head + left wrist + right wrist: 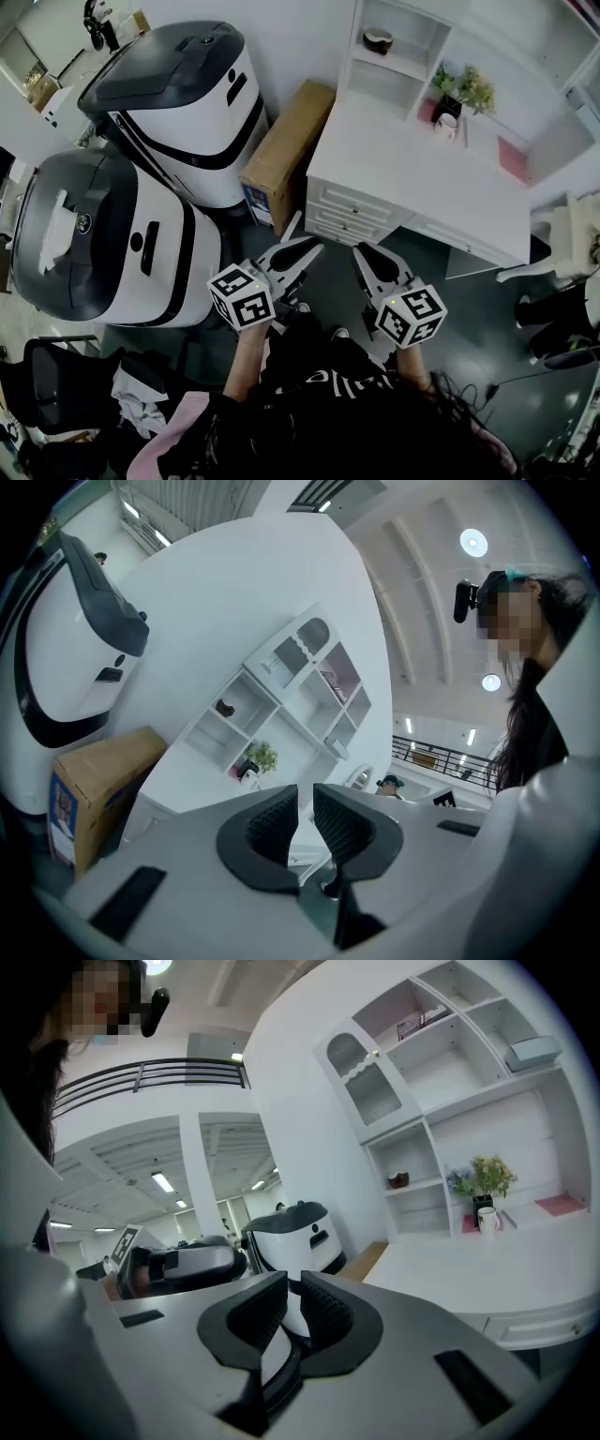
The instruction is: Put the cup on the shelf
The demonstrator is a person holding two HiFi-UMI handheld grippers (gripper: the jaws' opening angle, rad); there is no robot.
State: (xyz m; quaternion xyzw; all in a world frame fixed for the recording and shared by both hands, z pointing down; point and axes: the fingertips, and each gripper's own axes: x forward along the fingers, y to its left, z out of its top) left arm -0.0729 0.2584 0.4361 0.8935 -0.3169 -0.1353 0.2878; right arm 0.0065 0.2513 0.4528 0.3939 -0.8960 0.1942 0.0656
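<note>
A white cup [446, 127] stands on the white desk [394, 159], next to a potted plant [464, 89] at the foot of the white shelf unit [398, 52]. The right gripper view shows the cup [487, 1219] far off below the shelf unit [441, 1101]. In the left gripper view the shelf unit [281, 691] and plant [261, 757] are distant. My left gripper [305, 239] and right gripper [366, 251] are held side by side in front of the desk drawers, well short of the cup. Both left gripper [306, 803] and right gripper [293, 1293] are shut with nothing between the jaws.
Two large white and grey machines [178, 103] [94, 234] fill the left. A cardboard box [286, 155] leans between them and the desk. A small dark bowl [379, 39] sits in a shelf compartment. A pink mat [513, 159] lies on the desk's right.
</note>
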